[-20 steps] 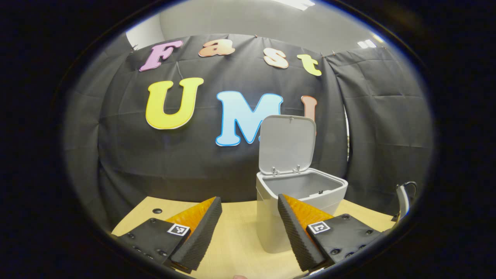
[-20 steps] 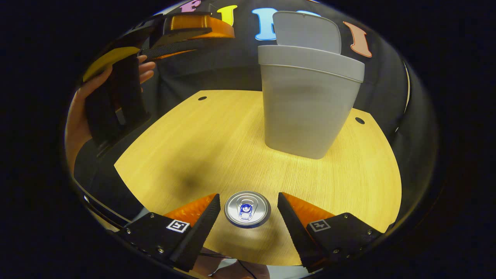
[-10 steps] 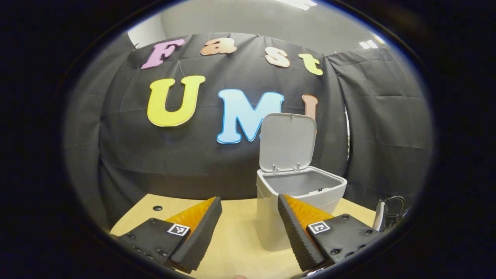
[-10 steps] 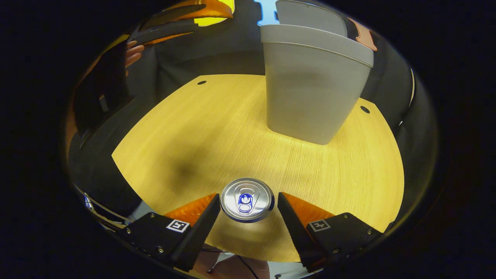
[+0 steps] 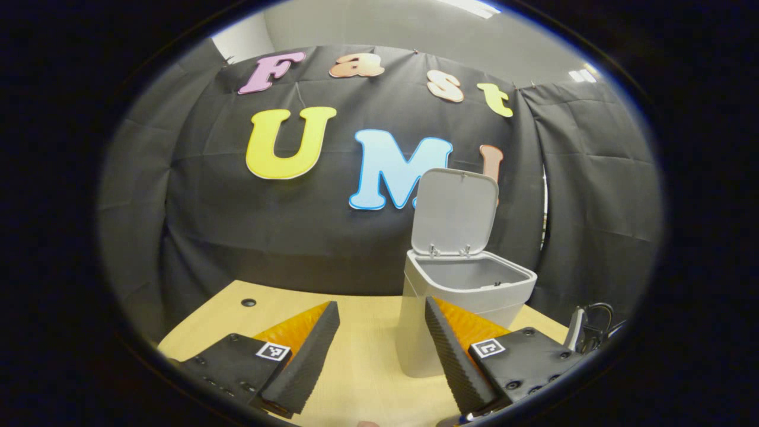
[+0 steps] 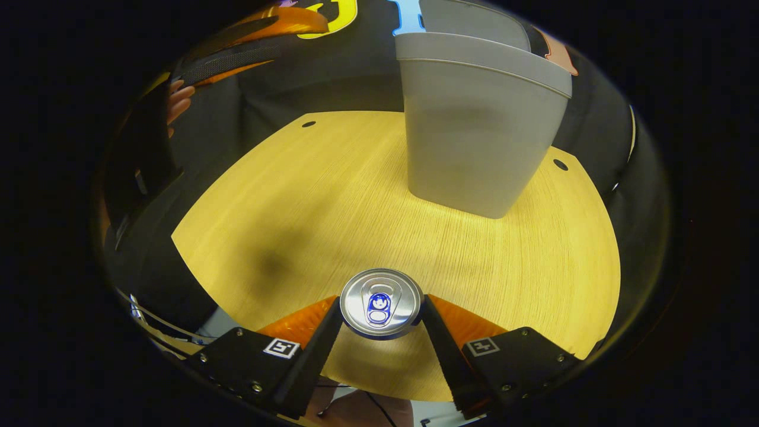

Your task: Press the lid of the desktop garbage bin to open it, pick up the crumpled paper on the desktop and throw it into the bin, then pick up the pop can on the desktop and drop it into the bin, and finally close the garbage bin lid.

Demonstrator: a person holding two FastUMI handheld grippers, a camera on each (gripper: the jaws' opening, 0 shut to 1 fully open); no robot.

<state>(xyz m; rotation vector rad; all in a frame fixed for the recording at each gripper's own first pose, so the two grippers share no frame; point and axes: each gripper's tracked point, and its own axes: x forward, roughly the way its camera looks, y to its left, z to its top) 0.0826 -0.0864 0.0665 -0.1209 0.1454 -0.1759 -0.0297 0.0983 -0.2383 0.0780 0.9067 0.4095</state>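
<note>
The grey desktop bin (image 5: 456,308) stands on the wooden table with its lid (image 5: 455,212) swung up and the inside in view. My left gripper (image 5: 379,344) hovers open in front of the bin, holding nothing. In the right gripper view I look down on the pop can (image 6: 381,302), upright, its silver top facing me. My right gripper (image 6: 381,323) has both fingers pressed against the can's sides. The bin (image 6: 474,130) stands beyond the can, farther back on the table. The left gripper (image 6: 249,41) and the hand holding it show at the upper left.
The round-cornered wooden table (image 6: 332,201) has small dark holes near its far corners (image 6: 308,124). A cable and a device (image 5: 584,326) sit at the table's right edge. A person's leg (image 6: 356,412) shows below the table's near edge.
My right gripper's fingers have closed from either side onto the can. The left gripper has drawn back and to the left, so the bin looks smaller and farther right.
</note>
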